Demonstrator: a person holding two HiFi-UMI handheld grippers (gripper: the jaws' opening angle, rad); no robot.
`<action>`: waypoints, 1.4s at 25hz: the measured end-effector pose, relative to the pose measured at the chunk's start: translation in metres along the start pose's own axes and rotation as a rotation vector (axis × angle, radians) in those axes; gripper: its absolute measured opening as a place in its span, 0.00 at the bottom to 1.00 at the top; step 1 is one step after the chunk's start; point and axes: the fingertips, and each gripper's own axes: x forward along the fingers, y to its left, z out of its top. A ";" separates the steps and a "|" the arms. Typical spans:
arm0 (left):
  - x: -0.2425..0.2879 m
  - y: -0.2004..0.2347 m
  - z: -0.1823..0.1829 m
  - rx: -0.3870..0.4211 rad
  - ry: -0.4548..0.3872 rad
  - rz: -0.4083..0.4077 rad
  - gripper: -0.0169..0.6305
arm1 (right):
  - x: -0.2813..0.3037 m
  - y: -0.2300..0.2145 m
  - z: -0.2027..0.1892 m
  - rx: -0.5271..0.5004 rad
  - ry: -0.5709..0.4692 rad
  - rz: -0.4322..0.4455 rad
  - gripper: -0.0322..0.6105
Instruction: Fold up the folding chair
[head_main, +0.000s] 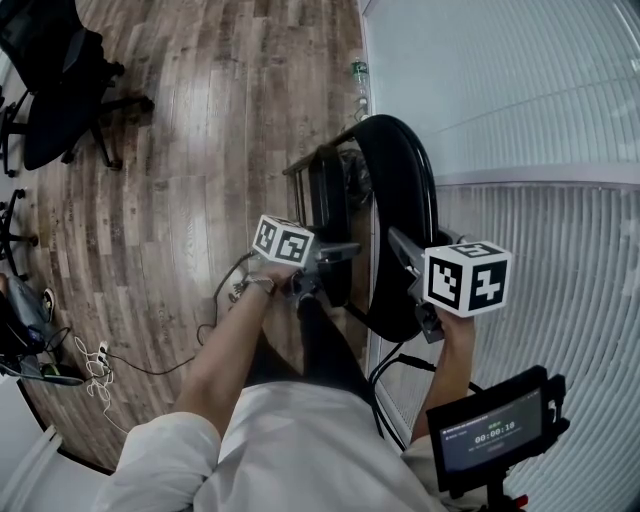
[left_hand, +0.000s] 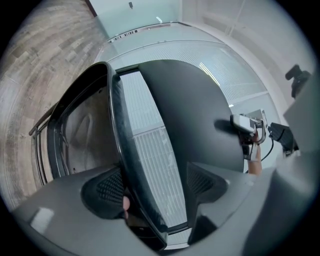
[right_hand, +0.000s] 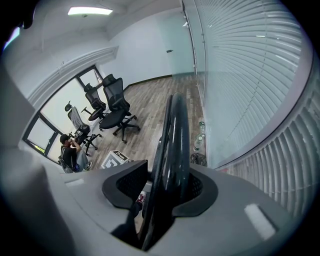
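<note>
Head view: I see one black folding chair (head_main: 400, 200) standing on a wood floor (head_main: 200, 150), just beside a glass wall with blinds (head_main: 540, 230). Two grippers reach it. The left gripper (head_main: 338, 252) is at the chair's near frame, and the right gripper (head_main: 400, 245) is on the round panel's edge. Two black office chairs (head_main: 60, 80) stand well apart at the left, one only partly in frame. One small screen (head_main: 495, 430) sits at the lower right.

Left gripper view: the left gripper (left_hand: 155, 185) has its two fingers (left_hand: 105, 190) spread wide. One black frame tube of the folding chair (left_hand: 185, 115) runs between them, close against the left finger. Blinds show through the gap on the other side. The right gripper (left_hand: 247, 125) shows beyond the round panel.

Right gripper view: the right gripper (right_hand: 162, 187) has its two fingers (right_hand: 127, 185) clamped on the folding chair (right_hand: 172, 150), seen edge-on and filling the gap. Two bottles (right_hand: 200, 127) stand on the floor by the glass. One person (right_hand: 67, 150) sits far off at the left.
</note>
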 end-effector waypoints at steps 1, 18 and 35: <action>0.000 0.000 -0.001 -0.002 0.001 -0.001 0.57 | 0.000 0.000 -0.001 0.000 0.001 -0.001 0.26; 0.012 -0.004 0.000 -0.002 0.029 -0.026 0.57 | -0.001 0.003 -0.001 -0.011 0.008 -0.025 0.26; 0.020 -0.004 0.000 0.001 0.073 -0.024 0.56 | 0.000 -0.002 -0.002 -0.021 0.025 -0.056 0.25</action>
